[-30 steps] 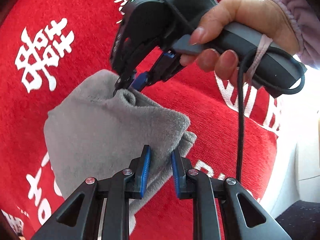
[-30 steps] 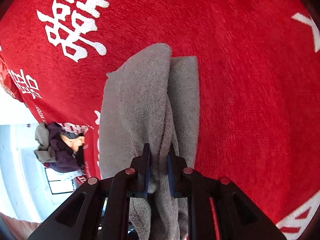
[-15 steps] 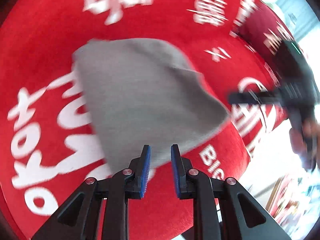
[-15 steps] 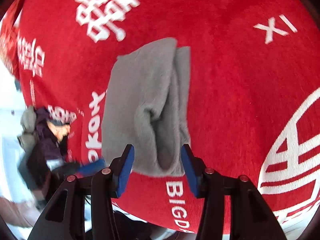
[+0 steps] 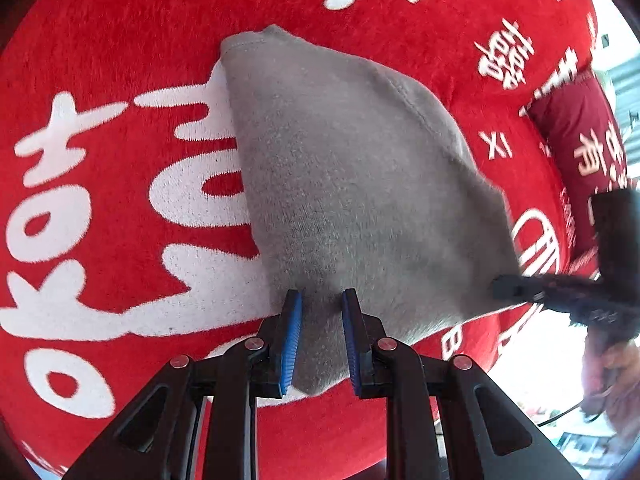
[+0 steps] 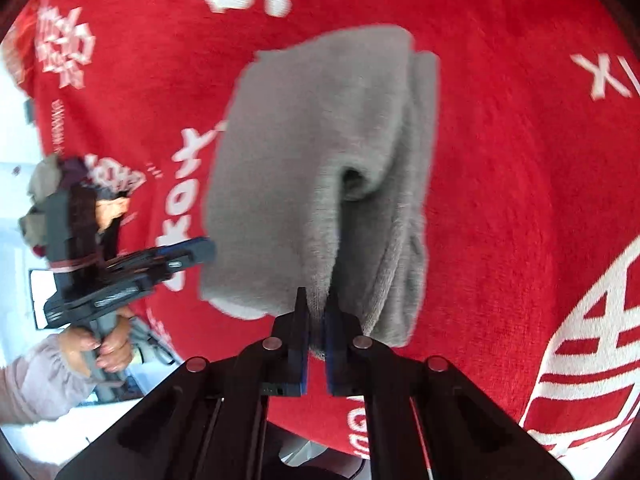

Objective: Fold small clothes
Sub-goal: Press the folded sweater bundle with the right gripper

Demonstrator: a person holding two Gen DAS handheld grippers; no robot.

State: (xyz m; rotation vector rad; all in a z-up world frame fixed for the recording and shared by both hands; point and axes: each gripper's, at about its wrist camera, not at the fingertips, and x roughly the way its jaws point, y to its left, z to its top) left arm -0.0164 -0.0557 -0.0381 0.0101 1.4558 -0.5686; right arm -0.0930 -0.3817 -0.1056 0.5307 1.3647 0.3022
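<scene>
A grey fleece cloth (image 5: 352, 184) lies folded on the red tablecloth (image 5: 120, 60) with white characters. My left gripper (image 5: 320, 320) holds its near corner, with the grey fabric filling the narrow gap between the blue pads. In the right wrist view the cloth (image 6: 304, 152) shows a thick rolled fold, and my right gripper (image 6: 318, 312) is shut on that fold's near end. The right gripper (image 5: 500, 288) touches the cloth's right corner in the left wrist view. The left gripper (image 6: 200, 252) meets the cloth's left edge in the right wrist view.
The red tablecloth (image 6: 520, 160) drops over the table edge close below both grippers. A dark red printed cloth (image 5: 572, 152) hangs at the far right. A person's hand and lilac sleeve (image 6: 36, 380) grip the left handle. Bundled clothes (image 6: 44, 176) lie beyond it.
The right gripper let go of the fold, opened wide, then shut on it again nearer the cloth's end. The left gripper rolled and swung sideways with its corner, away from the right gripper.
</scene>
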